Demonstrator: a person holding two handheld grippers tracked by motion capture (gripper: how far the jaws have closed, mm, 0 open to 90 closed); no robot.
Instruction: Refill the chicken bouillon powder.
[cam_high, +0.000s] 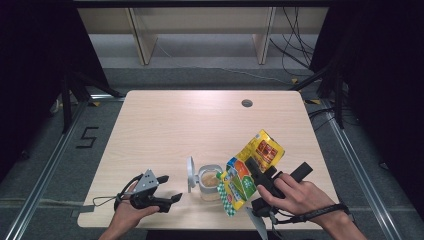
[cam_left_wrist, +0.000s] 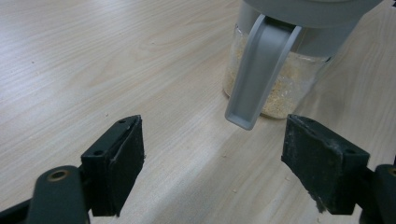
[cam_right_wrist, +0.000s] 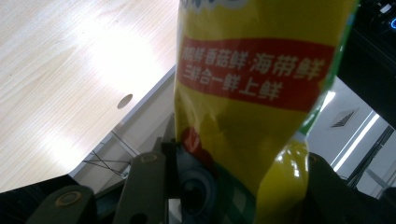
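Pouring step: right gripper (cam_high: 256, 172) clamps the tilted yellow bag (cam_high: 250, 167) over the open jar (cam_high: 210, 182), left gripper (cam_high: 167, 187) idle, jaws apart; next needs steeper tilt.

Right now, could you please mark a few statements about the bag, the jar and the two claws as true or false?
1. The right claw grips a yellow bag tilted over the jar. True.
2. The jar's lid is closed. False: the lid stands flipped open.
3. The left claw holds the jar. False: its jaws are open, beside the jar with nothing between them.
4. The jar holds pale granules. True.
5. The jar sits at the table's far edge. False: it stands near the front edge of the table.
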